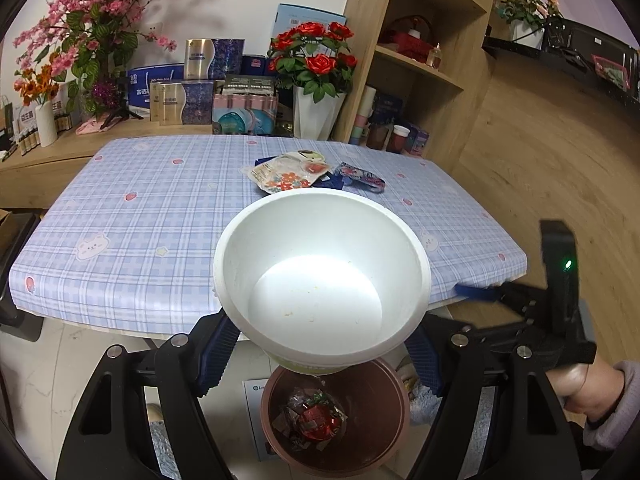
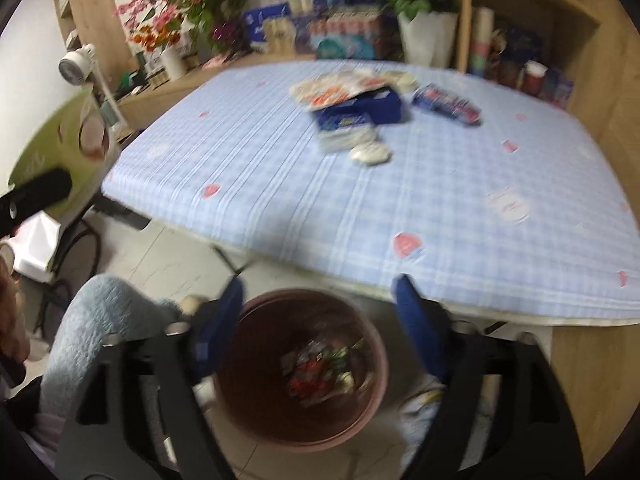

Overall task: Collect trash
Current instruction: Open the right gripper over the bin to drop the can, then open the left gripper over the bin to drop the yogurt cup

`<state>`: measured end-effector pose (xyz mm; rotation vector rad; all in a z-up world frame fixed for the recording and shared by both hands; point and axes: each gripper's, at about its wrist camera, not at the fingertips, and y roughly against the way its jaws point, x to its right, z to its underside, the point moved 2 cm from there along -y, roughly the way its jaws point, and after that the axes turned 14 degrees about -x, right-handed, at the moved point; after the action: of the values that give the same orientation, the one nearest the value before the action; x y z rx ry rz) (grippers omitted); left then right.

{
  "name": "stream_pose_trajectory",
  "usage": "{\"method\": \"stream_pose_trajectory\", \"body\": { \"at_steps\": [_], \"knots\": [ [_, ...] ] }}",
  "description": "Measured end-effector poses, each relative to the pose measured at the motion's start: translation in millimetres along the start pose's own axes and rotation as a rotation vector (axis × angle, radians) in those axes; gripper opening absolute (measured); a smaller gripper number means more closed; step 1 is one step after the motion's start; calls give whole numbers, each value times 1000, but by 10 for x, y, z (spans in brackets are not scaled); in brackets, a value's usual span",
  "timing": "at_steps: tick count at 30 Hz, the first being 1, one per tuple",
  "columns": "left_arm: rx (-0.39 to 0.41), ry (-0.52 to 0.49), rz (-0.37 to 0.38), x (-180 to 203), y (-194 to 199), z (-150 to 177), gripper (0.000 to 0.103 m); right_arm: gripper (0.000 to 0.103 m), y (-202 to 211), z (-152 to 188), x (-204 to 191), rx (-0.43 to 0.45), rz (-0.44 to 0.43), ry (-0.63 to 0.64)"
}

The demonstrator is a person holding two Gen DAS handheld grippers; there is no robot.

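My left gripper (image 1: 320, 360) is shut on a white paper bowl (image 1: 320, 276) and holds it upright just above a brown trash bin (image 1: 372, 408) on the floor with wrappers inside. My right gripper (image 2: 320, 320) is open and empty above the same bin (image 2: 256, 384); this view is blurred. It also shows at the right of the left wrist view (image 1: 532, 304). On the blue checked table (image 2: 440, 184) lie a flowery wrapper (image 1: 286, 176), a striped wrapper (image 1: 362, 178), a blue box (image 2: 360, 110) and a white lid (image 2: 370, 155).
A wooden shelf (image 1: 424, 60) stands right of the table. A sideboard behind it carries boxes, a red rose vase (image 1: 316, 80) and pink flowers (image 1: 92, 32). A grey slipper (image 2: 100, 320) sits left of the bin. The table's front edge is just beyond the bin.
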<state>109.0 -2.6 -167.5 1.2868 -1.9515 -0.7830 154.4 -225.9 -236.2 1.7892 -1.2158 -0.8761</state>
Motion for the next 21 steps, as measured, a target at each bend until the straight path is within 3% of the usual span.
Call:
{"method": "stream_pose_trajectory", "body": {
  "at_steps": [6,21],
  "knots": [
    [-27,-26,-1,95,-69,36,73,97,186,-51,160,98,94,-31],
    [-106,-98,12,396,-323,32,75,97,324,12,570,158,148,-135]
  ]
}}
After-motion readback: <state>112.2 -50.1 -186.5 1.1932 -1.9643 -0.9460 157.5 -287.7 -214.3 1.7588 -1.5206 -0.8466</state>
